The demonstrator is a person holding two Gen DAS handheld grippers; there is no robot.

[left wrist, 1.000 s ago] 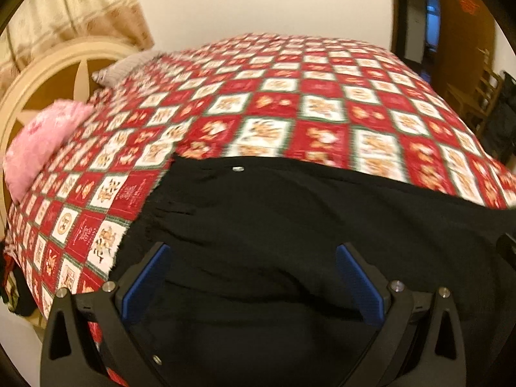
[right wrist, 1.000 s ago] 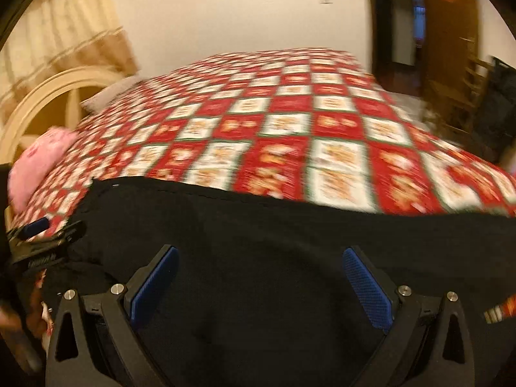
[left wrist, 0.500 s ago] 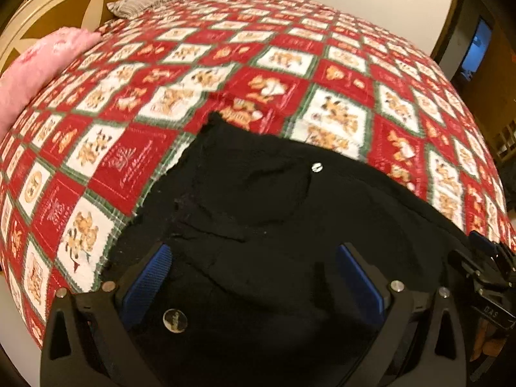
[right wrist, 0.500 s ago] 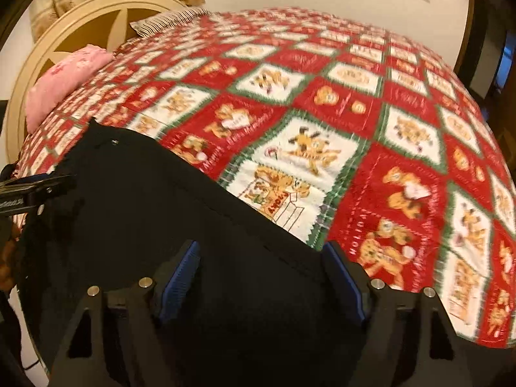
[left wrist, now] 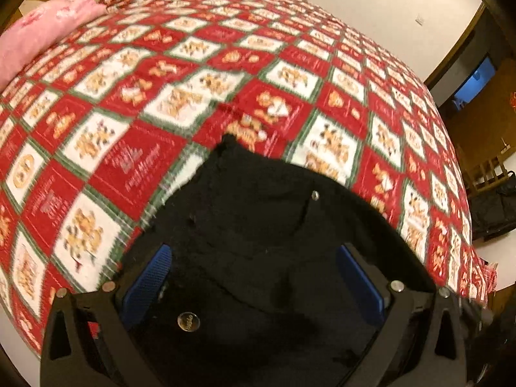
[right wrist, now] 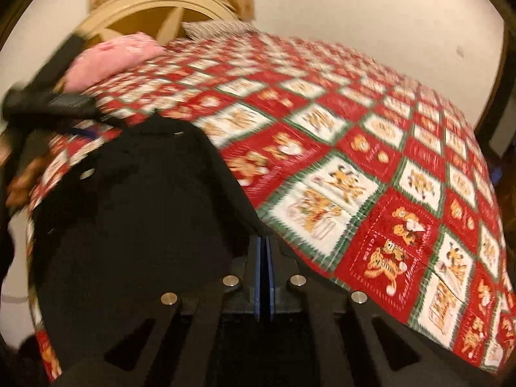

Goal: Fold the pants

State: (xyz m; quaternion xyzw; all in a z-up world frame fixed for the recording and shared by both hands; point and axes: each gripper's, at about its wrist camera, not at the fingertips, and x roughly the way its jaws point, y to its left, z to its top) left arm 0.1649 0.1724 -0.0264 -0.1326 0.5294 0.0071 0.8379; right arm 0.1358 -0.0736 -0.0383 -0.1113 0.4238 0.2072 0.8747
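The black pants lie at the near edge of the bed, on its red-and-white patchwork bedspread. The left wrist view shows the left gripper spread wide over the waistband, its blue pads clear of the cloth, beside a metal button. Only the right wrist view shows the right gripper, whose jaws have just closed, pads pressed together at the pants' edge; whether cloth is pinched cannot be told. It also shows the cream headboard.
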